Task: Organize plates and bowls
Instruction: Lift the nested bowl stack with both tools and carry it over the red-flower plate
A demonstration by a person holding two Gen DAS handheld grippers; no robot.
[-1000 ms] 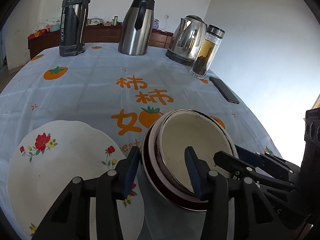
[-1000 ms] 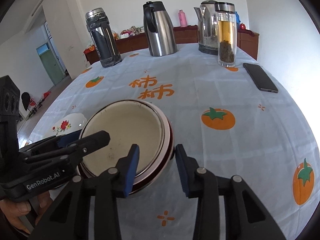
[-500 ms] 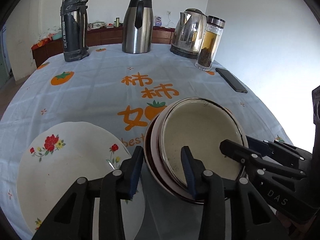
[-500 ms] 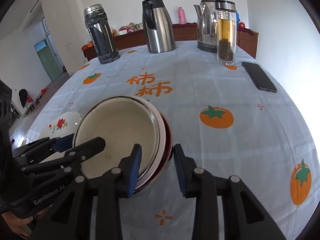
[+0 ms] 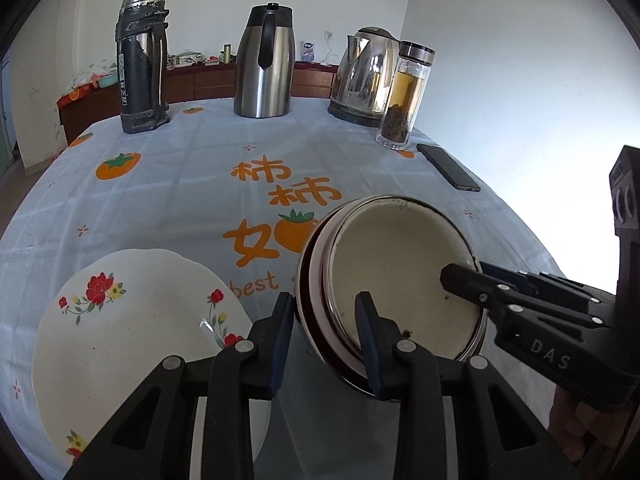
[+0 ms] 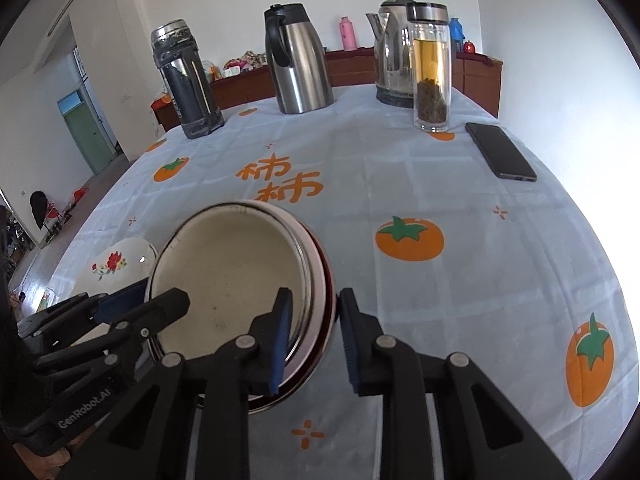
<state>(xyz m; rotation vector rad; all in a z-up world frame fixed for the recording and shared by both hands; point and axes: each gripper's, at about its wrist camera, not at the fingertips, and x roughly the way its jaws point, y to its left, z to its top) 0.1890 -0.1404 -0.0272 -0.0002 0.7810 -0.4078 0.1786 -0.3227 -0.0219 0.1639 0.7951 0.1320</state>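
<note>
The left hand-held gripper [image 5: 325, 332] hides the bowl stack's [image 5: 400, 272] near rim.

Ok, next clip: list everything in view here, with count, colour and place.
bowls: nested stack, cream inside, dark red outside, near edge, tilted between both grippers
plate: one, white with red flowers, left of bowls
thermos: one, black and silver, far left
carafe: one, steel, far centre
kettle: one, steel, far right
tea bottle: one, glass, beside kettle
phone: one, black, right
tablecloth: pale blue, orange fruit
left gripper: black, just closing, clamps bowls' left rim
right gripper: black, just closing, clamps right rim
</note>
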